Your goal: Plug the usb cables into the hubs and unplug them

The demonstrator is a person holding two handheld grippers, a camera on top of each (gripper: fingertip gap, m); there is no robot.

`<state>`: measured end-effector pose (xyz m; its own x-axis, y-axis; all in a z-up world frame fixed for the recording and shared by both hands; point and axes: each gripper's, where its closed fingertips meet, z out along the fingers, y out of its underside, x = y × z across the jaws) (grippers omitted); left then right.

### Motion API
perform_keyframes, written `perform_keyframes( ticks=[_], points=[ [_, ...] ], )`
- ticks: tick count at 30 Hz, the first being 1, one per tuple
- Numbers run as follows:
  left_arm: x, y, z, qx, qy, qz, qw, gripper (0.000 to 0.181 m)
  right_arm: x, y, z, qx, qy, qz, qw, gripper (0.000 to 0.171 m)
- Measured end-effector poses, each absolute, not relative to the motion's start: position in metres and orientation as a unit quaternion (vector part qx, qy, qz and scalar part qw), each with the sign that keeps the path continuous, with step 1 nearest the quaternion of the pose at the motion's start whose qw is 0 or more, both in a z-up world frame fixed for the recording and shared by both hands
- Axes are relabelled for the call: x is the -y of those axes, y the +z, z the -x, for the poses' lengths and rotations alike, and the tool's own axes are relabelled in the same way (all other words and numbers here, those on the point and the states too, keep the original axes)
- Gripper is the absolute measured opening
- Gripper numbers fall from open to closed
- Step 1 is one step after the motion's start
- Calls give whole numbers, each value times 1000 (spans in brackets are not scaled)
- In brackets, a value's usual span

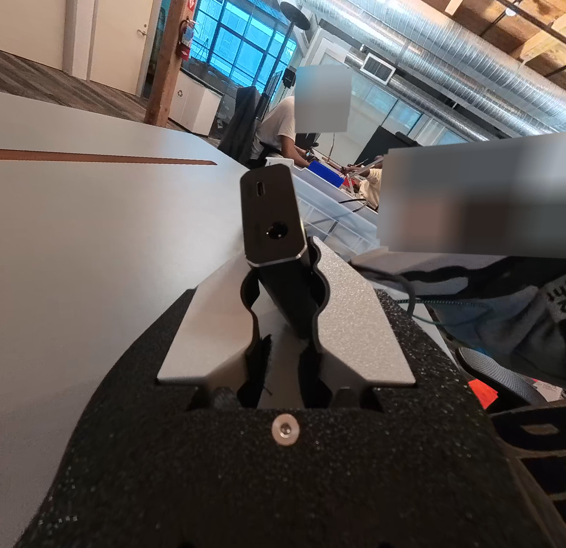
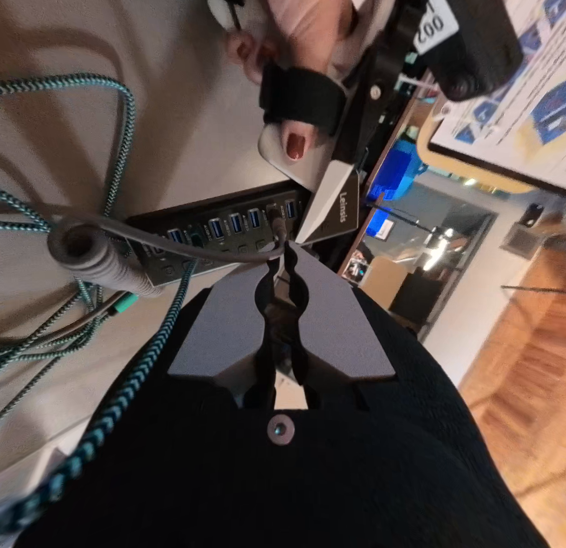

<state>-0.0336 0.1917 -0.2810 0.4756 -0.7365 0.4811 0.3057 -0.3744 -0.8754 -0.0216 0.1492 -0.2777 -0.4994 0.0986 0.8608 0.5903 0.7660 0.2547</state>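
My left gripper (image 1: 278, 253) is shut on one end of a black usb hub (image 1: 269, 214) and holds it above the table; the hub's end face shows a small slot port and a round jack. In the right wrist view the hub (image 2: 214, 227) shows a row of blue ports, with the left gripper's fingers (image 2: 321, 196) clamped on its far end. A grey coiled usb cable (image 2: 92, 257) has its plug (image 2: 275, 219) seated in one port. My right gripper (image 2: 286, 246) is shut, its tips pinching the grey cable just below the plug.
Teal braided cables (image 2: 122, 104) loop on the table left of the hub, and one (image 2: 171, 312) runs over my right gripper's body. A clear plastic bin (image 1: 330, 202) stands beyond the hub on the white table (image 1: 92, 227). People sit at the far side.
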Motion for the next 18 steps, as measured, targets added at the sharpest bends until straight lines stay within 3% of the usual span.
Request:
perform_keyframes(
  ticks=[3, 6, 15, 18],
  points=[
    [-194, -279, 40, -138, -501, 665, 536, 27, -137, -281, 26, 829, -250, 201, 458, 2],
    [-192, -277, 38, -145, -500, 662, 540, 27, -153, -288, 22, 826, -265, 234, 439, 22],
    [-197, -280, 43, -125, -495, 670, 538, 27, -152, -292, 25, 824, -242, 229, 458, 18],
    [-203, -279, 52, -97, -481, 672, 555, 27, -142, -300, 24, 831, -176, 285, 444, 13]
  ],
)
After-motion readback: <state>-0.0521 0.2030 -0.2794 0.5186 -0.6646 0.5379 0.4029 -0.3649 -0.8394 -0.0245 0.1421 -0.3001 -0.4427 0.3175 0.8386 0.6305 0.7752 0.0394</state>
